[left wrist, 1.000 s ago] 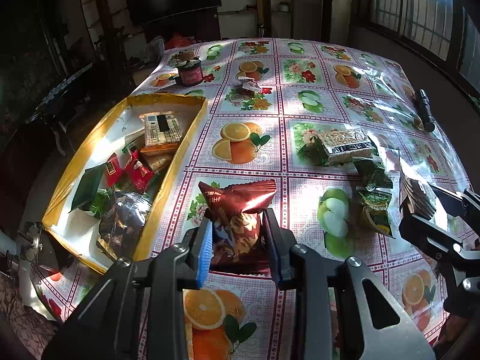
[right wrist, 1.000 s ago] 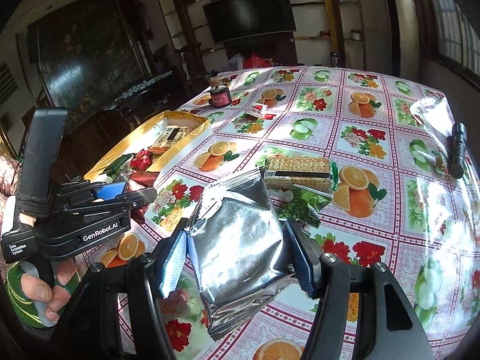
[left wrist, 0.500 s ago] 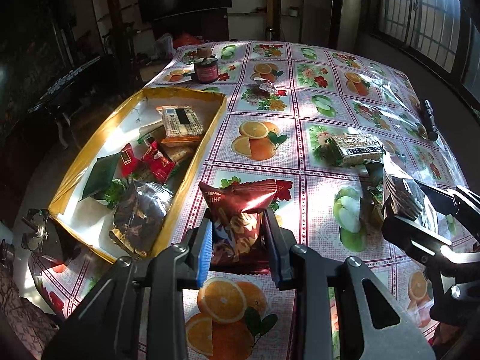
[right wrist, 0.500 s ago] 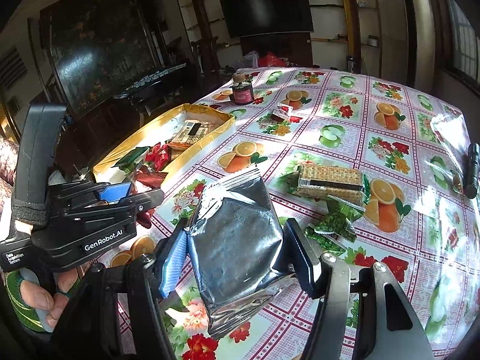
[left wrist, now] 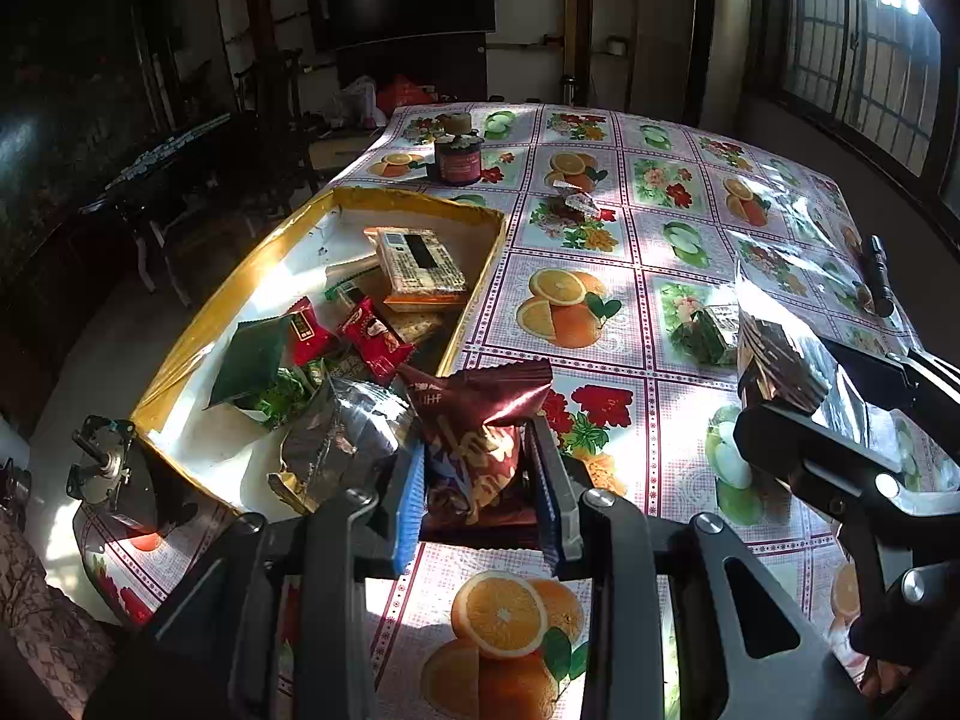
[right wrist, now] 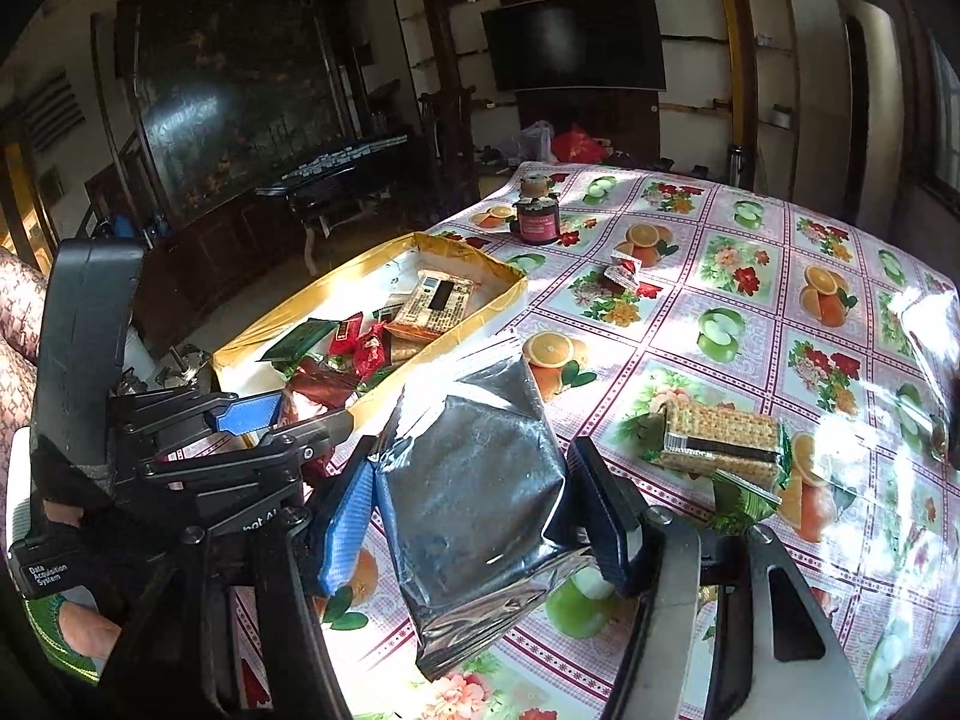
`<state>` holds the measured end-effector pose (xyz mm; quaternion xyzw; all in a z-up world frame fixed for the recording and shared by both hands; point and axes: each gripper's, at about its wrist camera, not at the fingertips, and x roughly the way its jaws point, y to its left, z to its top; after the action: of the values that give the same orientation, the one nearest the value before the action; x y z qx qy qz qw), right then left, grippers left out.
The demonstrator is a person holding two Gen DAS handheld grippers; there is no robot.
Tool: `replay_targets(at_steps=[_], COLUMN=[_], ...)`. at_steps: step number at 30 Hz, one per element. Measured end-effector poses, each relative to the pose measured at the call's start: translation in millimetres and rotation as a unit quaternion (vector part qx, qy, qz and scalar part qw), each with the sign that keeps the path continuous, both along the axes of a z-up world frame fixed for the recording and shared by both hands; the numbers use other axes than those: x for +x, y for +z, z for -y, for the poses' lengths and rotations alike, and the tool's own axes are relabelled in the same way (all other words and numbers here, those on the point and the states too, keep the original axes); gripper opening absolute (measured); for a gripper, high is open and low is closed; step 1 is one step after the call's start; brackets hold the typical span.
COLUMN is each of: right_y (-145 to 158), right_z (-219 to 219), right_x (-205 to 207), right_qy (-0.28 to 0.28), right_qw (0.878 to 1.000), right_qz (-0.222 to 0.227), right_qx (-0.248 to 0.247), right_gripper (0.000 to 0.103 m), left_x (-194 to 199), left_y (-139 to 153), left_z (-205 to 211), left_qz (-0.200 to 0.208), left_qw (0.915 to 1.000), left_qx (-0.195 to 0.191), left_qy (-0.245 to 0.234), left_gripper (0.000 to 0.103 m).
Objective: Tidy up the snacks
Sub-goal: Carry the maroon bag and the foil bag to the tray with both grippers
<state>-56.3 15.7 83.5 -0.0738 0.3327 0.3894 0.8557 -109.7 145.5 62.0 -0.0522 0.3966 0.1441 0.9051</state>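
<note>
My left gripper (left wrist: 480,462) is shut on a maroon snack packet (left wrist: 480,414), held just above the table by the near right corner of the yellow-rimmed box (left wrist: 420,201). The box holds a cracker pack, red and green wrappers and a dark foil bag. My right gripper (right wrist: 474,480) is shut on a silver foil packet (right wrist: 474,456), a little to the right of the box (right wrist: 468,252). In the right wrist view the left gripper (right wrist: 282,420) sits close on the left with the maroon packet (right wrist: 318,390). A cracker packet (right wrist: 717,438) and a green wrapper (right wrist: 741,498) lie on the tablecloth.
A dark jar (left wrist: 459,159) stands at the table's far end beyond the box. Small wrappers (left wrist: 573,201) lie near it. A black torch (left wrist: 877,276) rests at the right edge. A small motor-like part (left wrist: 108,468) sits by the box's near left corner.
Both grippers have carried their packets leftward toward the box, which now looms larger and closer. Neither grip has changed.
</note>
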Motion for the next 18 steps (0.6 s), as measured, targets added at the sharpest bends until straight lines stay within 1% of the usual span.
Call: replay_targets(at_steps=[5, 18], right_y=[0.0, -12.0], right_z=[-12.1, -32.0], right_x=[-0.1, 7.2], right_qy=[0.009, 0.021], right_qw=[1.0, 1.0], right_qz=[0.004, -0.013], right_qx=[-0.004, -0.015], right_gripper=[0.063, 0.063], left_x=[-2.2, -2.6], left_y=[1.0, -3.4], left_z=[-9.4, -35.4], left_qz=[0.003, 0.002], left_qw=[1.0, 0.9996], left_qx=[0.0, -0.007], left_qy=[0.006, 0.027], left_gripper=[0.033, 0.033])
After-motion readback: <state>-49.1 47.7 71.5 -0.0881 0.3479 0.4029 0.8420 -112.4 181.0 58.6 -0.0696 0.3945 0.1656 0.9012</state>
